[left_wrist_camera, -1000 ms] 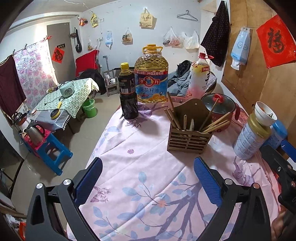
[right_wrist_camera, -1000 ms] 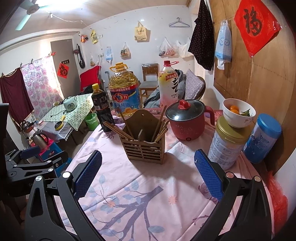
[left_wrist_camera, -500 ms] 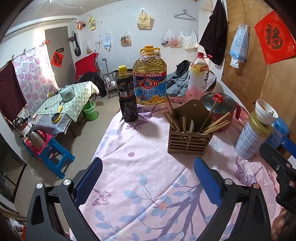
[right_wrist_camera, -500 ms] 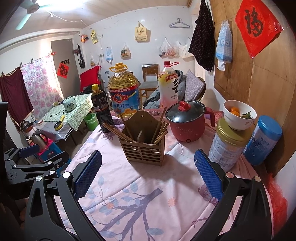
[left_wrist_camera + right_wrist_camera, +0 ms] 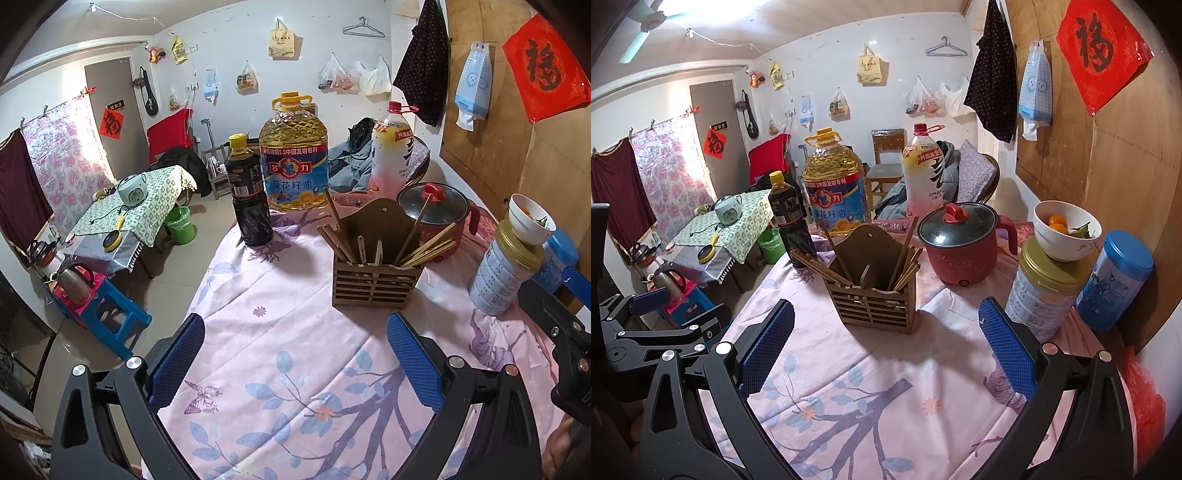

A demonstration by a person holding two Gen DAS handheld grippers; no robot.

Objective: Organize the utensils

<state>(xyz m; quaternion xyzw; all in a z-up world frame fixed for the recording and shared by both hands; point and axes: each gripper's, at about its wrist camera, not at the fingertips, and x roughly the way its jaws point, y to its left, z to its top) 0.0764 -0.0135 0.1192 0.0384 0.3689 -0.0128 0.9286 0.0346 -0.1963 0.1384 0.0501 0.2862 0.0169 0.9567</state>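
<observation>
- The left gripper (image 5: 295,363) is held spread wide above the pink floral tablecloth (image 5: 280,332); nothing is pinched between its blue pads.
- The right gripper (image 5: 886,349) is likewise spread wide and empty; its black frame is seen at the right edge of the left wrist view.
- The wooden utensil holder (image 5: 875,295) is stood on the cloth ahead of both grippers, well apart from the pads, with chopsticks (image 5: 905,258) leaning out of it at several angles.
- Behind the holder are noted a dark sauce bottle (image 5: 249,195), a large oil jug (image 5: 293,155), a tall drink bottle (image 5: 391,147) and a red electric pot (image 5: 962,243).
- To the right, a white bowl (image 5: 1067,230) is set on a gold-lidded tin (image 5: 1043,291), beside a blue-lidded canister (image 5: 1115,280).
- The holder's inner compartments are hidden by its slatted front; the chopsticks' lower ends cannot be made out.
- In the left wrist view the canister is largely covered by the tin.
</observation>
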